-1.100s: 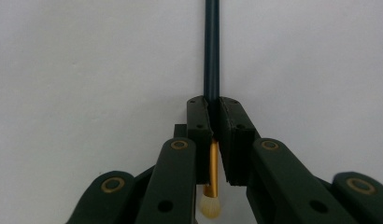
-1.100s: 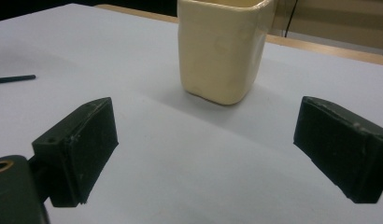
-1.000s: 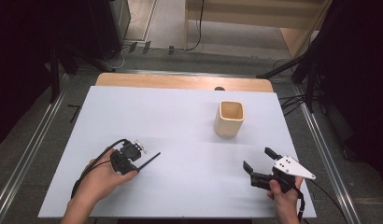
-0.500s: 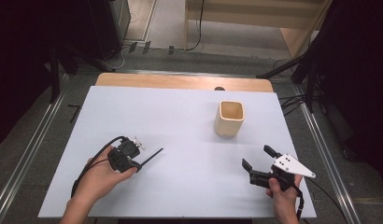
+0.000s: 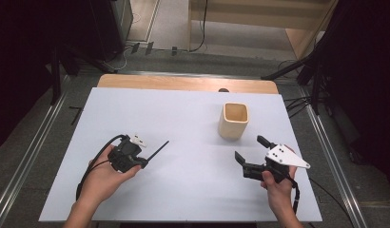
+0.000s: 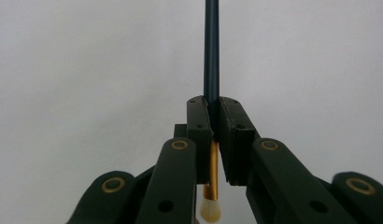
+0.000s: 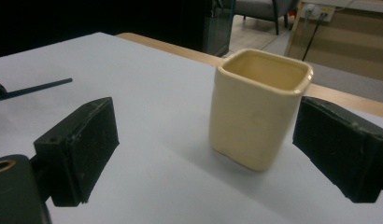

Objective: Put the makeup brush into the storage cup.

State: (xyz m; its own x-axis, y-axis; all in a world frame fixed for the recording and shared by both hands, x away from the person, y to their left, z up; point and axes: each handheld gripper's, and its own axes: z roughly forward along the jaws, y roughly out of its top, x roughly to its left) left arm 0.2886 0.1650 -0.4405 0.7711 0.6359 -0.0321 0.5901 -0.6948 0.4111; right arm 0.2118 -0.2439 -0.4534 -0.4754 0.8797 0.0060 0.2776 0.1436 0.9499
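Observation:
My left gripper (image 5: 141, 160) rests low on the white table (image 5: 183, 114) at the front left, shut on a thin makeup brush (image 5: 157, 149). In the left gripper view the jaws pinch the brush's dark blue handle (image 6: 211, 51); its gold ferrule and pale bristles (image 6: 210, 212) hang back between the arms. A cream square cup (image 5: 233, 121) stands upright at the right middle. My right gripper (image 5: 250, 148) hovers just in front of it, open, with nothing between its pads. In the right gripper view the cup (image 7: 257, 107) stands ahead between the wide jaws.
A wooden strip (image 5: 183, 83) runs along the table's far edge, with metal rails on both sides. Cables and dark stands lie on the floor beyond. The brush handle's tip (image 7: 38, 87) points toward the table's middle.
My right gripper has lifted a little and edged toward the cup. The left hand and the brush have stayed nearly still.

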